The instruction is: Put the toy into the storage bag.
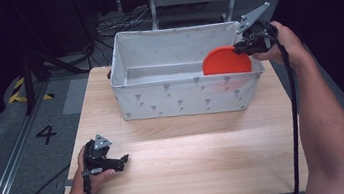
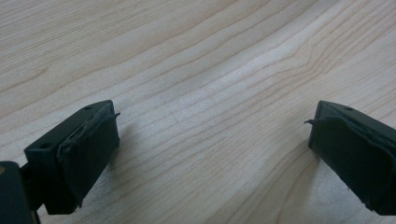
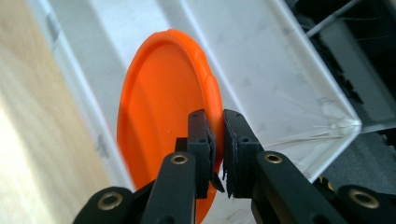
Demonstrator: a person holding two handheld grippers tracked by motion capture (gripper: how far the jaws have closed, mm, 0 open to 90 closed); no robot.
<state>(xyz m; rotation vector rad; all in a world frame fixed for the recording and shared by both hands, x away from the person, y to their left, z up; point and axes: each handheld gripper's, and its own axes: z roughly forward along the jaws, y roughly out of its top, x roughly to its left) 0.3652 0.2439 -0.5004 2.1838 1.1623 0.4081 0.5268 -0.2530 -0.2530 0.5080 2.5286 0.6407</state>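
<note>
- High view: the orange plate stands on edge inside the white fabric bin, at the bin's right end, its face along that end wall; the right gripper holds its rim.
- Left gripper view: the left gripper, jaws wide apart and empty, rests over the bench.
- Right gripper view: jaws clamped on the plate's rim, the bin's wall just behind.
</note>
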